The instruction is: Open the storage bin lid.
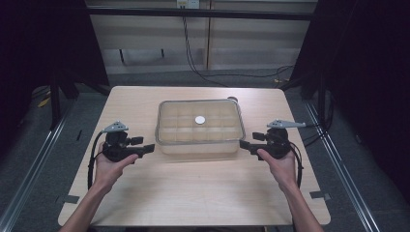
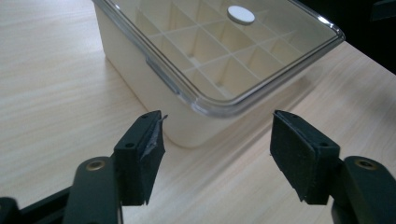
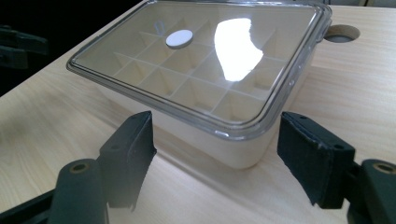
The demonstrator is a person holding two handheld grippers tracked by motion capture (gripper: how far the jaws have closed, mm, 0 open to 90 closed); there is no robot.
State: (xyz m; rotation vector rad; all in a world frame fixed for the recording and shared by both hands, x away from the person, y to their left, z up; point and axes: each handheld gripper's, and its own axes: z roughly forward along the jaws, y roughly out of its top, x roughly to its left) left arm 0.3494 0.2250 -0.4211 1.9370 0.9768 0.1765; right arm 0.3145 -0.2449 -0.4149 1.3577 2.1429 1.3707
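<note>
Inspector A: High view, read left to right. Left gripper sits on the worktop at about nine o'clock from the box, near its near-left corner but apart from it. Left gripper view shows its jaws spread wide, nothing between them, the corner of the box straight ahead.

Inspector B: And the box itself?

Inspector A: Centre of the worktop, slightly toward twelve o'clock. Cream body with a grid of compartments, clear lid seated on top, white disc on the middle of the lid. Compartments appear empty through the lid.

Inspector B: Right side?

Inspector A: Right gripper at about three o'clock from the box, tip close to the near-right corner; contact cannot be confirmed. Right gripper view shows its jaws parted as well, empty, the lid rim between and beyond them. A round hole in the worktop lies past the far corner.

Inspector B: Step in hand?

Inspector A: Judged an approach on both sides, lid not yet lifted. Next move likely calls for each gripper to advance level with the lid rim and close on it evenly, so the lid rises without tilting.
</note>
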